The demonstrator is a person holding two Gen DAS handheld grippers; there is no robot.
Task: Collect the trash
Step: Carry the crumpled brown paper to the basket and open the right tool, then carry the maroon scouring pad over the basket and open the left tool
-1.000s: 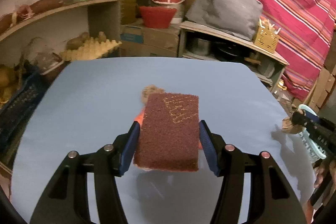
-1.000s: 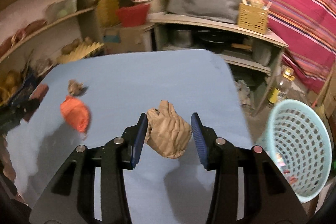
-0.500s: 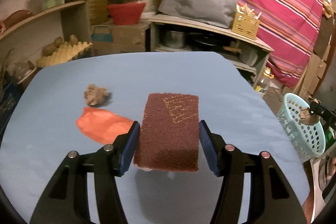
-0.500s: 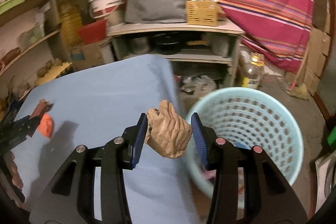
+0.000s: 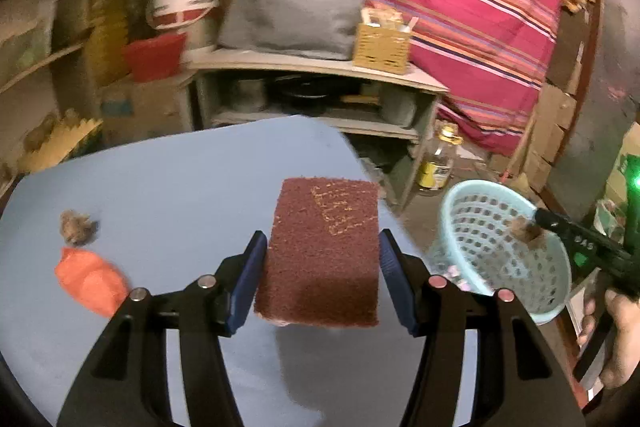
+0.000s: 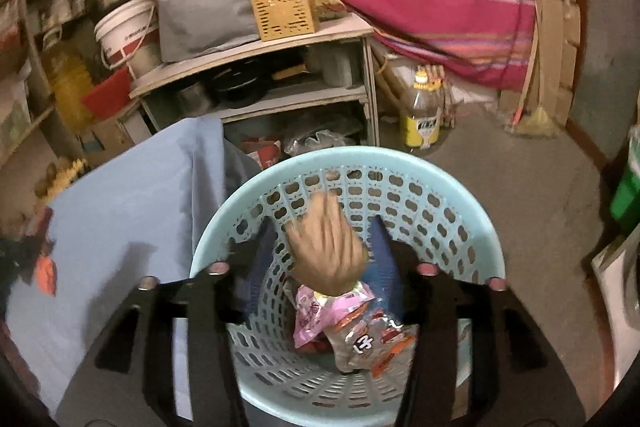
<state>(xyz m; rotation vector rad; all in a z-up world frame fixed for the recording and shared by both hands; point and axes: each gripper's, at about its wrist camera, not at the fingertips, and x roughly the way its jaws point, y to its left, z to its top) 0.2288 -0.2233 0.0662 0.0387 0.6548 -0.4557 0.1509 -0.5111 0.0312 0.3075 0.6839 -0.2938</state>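
Judging the brown scouring pad [image 5: 320, 251] light, springy and rough, we keep the left gripper [image 5: 320, 281] clamped across its long edges, while the right gripper [image 6: 320, 263], jaws just opened, frees the crumpled paper wad [image 6: 326, 247] over the basket [image 6: 472, 211].

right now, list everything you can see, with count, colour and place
sponge: 1, dark brown, clamped in the left gripper above the table
paper wad: 1, tan, between the right gripper's jaws over the basket, blurred
basket: 1, pale blue, on the floor past the table's edge
wrappers: a few, pink and orange, in the basket
orange scrap: 1, orange, on the table, left
small wad: 1, brown, on the table behind the orange scrap
table: 1, light blue
bottle: 1, yellow label, on the floor
left gripper: black, blue pads, shut on the sponge
right gripper: black, jaws have just been opening
hand: 1, holding the right gripper
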